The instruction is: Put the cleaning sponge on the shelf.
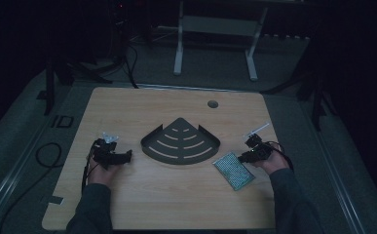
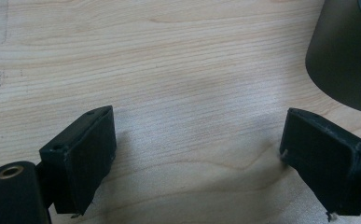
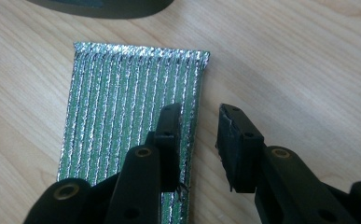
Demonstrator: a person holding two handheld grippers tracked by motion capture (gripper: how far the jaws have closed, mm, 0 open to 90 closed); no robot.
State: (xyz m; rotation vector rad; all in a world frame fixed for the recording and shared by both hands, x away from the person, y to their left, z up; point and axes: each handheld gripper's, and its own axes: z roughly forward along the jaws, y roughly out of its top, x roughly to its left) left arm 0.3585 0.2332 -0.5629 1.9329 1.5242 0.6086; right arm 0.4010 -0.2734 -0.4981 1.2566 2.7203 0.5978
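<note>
Counter (image 1: 176, 200): light wood grain under a dim room, with a round hole (image 1: 213, 104) toward 1 o'clock from the middle.
Dark tray (image 1: 180, 142): a fan-shaped, slotted piece sits at the centre of the counter, its point toward 12 o'clock.
Foil pouch (image 1: 233, 170): a silver-green ribbed packet lies flat at about 4 o'clock from the tray, near its curved edge but apart from it.
Left hand-held gripper (image 1: 127, 155): you hold it at 9 o'clock from the tray; its jaws are spread wide over bare wood, with nothing between them, and the tray's dark rim sits at the upper right of the left gripper view.
Right hand-held gripper (image 3: 199, 135): your jaws are parted by a narrow gap, holding nothing; one jaw is over the pouch's right border, the other over bare counter just beside it.
Small clear item (image 1: 257, 129): it lies at 12 o'clock from your right hand; too dim to identify.
</note>
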